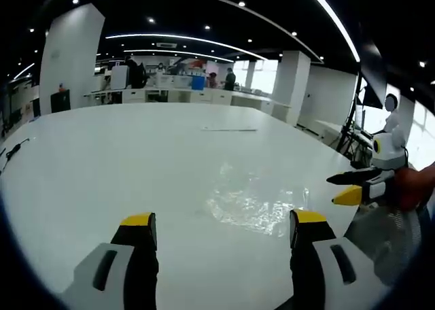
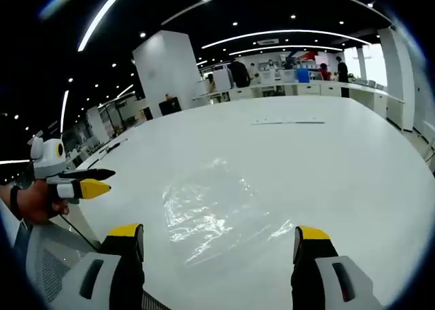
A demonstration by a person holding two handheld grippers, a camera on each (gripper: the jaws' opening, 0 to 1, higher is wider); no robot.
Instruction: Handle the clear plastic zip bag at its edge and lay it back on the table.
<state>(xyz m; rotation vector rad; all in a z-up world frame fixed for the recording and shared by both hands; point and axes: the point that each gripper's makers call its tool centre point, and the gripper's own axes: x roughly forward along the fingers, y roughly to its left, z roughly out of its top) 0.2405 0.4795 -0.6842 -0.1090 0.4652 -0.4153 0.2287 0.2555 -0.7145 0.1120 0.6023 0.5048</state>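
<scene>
A clear plastic zip bag lies flat and crinkled on the white table, a little ahead of my left gripper, whose jaws stand wide open with nothing between them. In the right gripper view the same bag lies just ahead of my right gripper, also open and empty. The right gripper enters the left gripper view from the right, held by a hand beside the table edge. The left gripper appears at the left of the right gripper view, held by a hand.
A long thin strip lies farther across the table, also seen as the strip. A black cable rests near the left edge. A mesh chair sits below the table's near edge. Desks and people stand at the back.
</scene>
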